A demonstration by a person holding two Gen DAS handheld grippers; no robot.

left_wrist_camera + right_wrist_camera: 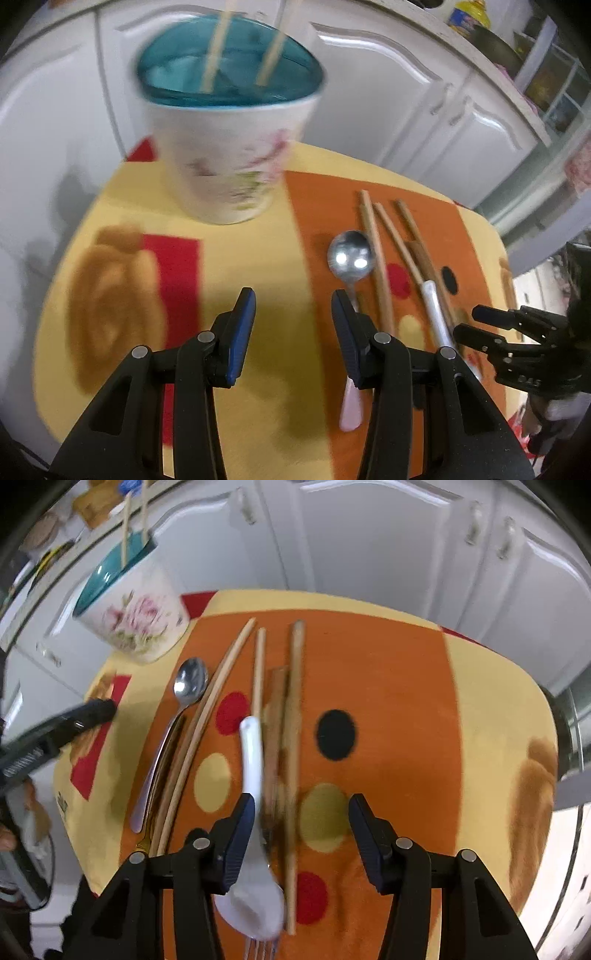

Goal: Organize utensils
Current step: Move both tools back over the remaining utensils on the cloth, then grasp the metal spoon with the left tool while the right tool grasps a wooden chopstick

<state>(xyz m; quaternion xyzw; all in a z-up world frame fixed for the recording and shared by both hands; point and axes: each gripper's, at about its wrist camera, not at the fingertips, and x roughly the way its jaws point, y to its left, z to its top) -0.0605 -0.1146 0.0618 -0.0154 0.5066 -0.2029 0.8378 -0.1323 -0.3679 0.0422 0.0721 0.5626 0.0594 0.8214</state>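
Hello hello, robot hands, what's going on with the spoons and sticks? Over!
Left gripper open, empty, beside metal spoon. Right gripper open over white spoon and chopsticks. Two sticks already in cup. Nothing in the way.

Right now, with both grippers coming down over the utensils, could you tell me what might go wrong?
1. The white spoon lies against the chopsticks; the open right gripper straddles both, so closing may catch several pieces.
2. The metal spoon sits just beyond the open left gripper, tight beside a chopstick, so a grab could drag its neighbour.
3. The cup already holds two upright chopsticks; a careless drop could knock it.
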